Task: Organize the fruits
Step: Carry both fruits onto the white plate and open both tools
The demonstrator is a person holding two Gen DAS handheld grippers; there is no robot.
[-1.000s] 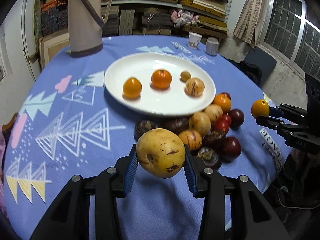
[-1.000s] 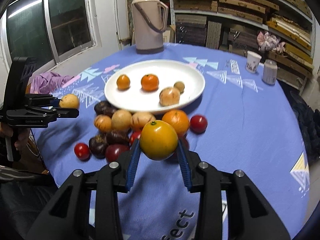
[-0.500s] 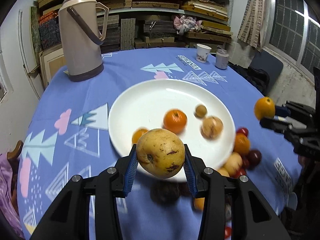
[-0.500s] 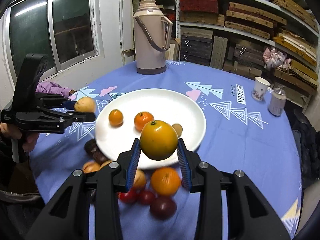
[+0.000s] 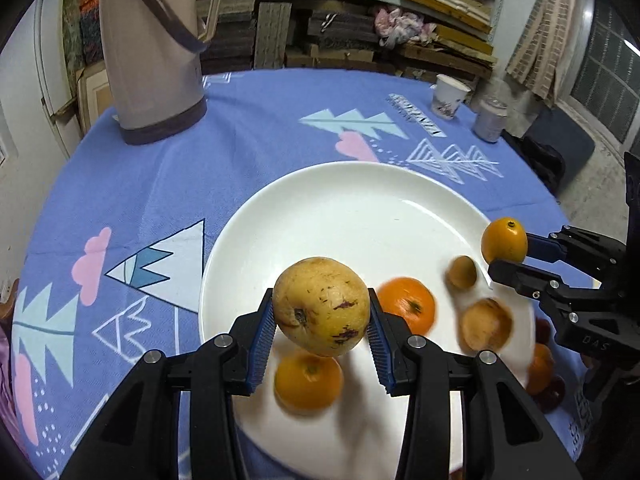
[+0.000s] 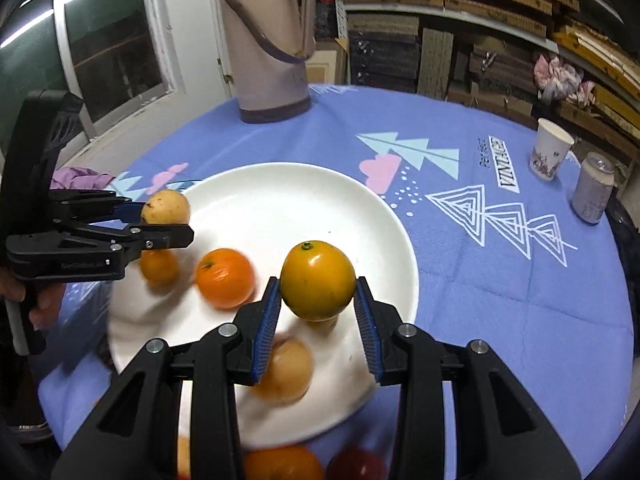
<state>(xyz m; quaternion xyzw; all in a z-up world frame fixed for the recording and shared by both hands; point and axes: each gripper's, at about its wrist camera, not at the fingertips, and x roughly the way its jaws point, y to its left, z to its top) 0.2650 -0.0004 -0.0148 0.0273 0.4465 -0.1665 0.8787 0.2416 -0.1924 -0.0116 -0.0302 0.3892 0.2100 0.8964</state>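
Observation:
My left gripper (image 5: 322, 330) is shut on a yellow speckled fruit (image 5: 322, 306) and holds it over the near part of the white plate (image 5: 340, 200). My right gripper (image 6: 317, 314) is shut on a yellow-orange citrus (image 6: 317, 280), also above the plate (image 6: 280, 192). Each gripper shows in the other's view: the right one (image 5: 505, 254) at the plate's right rim, the left one (image 6: 166, 220) at its left rim. On the plate lie two oranges (image 5: 406, 304) (image 5: 308, 380), a small brown fruit (image 5: 461, 272) and a tan fruit (image 5: 485, 324).
A tall beige thermos (image 5: 154, 48) stands at the table's far left. A paper cup (image 5: 448, 96) and a can (image 5: 490, 118) sit at the far right. Loose red and orange fruits (image 6: 316, 464) lie on the blue cloth by the plate's near edge. Shelves stand behind the table.
Both grippers have moved forward from the loose fruit pile to above the plate, each still carrying its fruit. The plate and thermos look nearer.

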